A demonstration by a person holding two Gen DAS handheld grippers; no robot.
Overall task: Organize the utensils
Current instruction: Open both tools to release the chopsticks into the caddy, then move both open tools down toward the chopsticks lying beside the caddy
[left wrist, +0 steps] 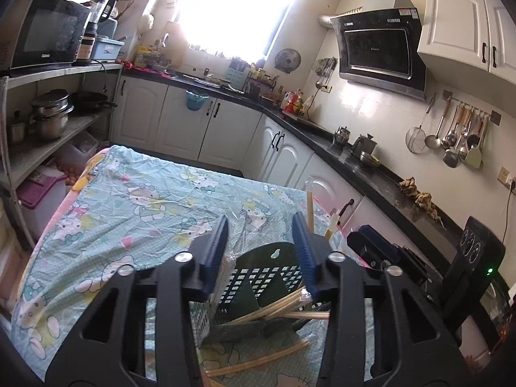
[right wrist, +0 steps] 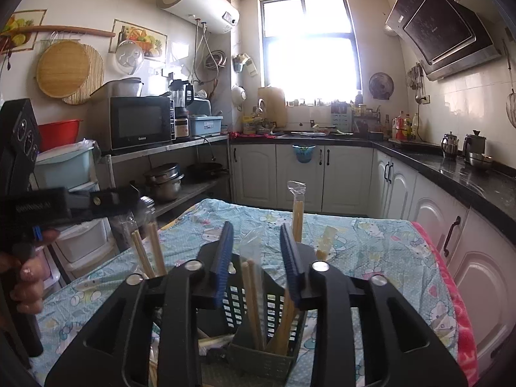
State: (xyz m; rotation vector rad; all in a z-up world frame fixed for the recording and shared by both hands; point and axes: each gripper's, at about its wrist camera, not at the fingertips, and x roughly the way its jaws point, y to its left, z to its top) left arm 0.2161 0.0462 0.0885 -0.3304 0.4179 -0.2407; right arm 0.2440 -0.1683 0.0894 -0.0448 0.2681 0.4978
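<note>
1. While the cloth-covered table (right wrist: 371, 245) carries the dark slotted utensil basket (right wrist: 274, 354), that basket looks light and stiff, best steadied by its rim.
2. Above the basket, the left gripper (left wrist: 261, 235) and right gripper (right wrist: 256, 245) both hang released, pads apart.
3. Inside the basket, wrapped chopsticks (right wrist: 253, 303) stand upright; others lie loose beside it. They seem light and slippery, best pinched mid-length.

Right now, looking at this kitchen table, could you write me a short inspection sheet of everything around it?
Surface: table under a pale blue cartoon-print cloth.
Job's things: dark green perforated plastic utensil basket holding wrapped wooden chopsticks; more chopsticks loose on the cloth.
Clutter: nothing seen.
Grippers: left gripper open, empty; right gripper open, chopsticks between its jaws, unpressed.
Cables: black cord to a wall socket.
Surroundings: black microwave, steel pots, hanging ladles.
</note>
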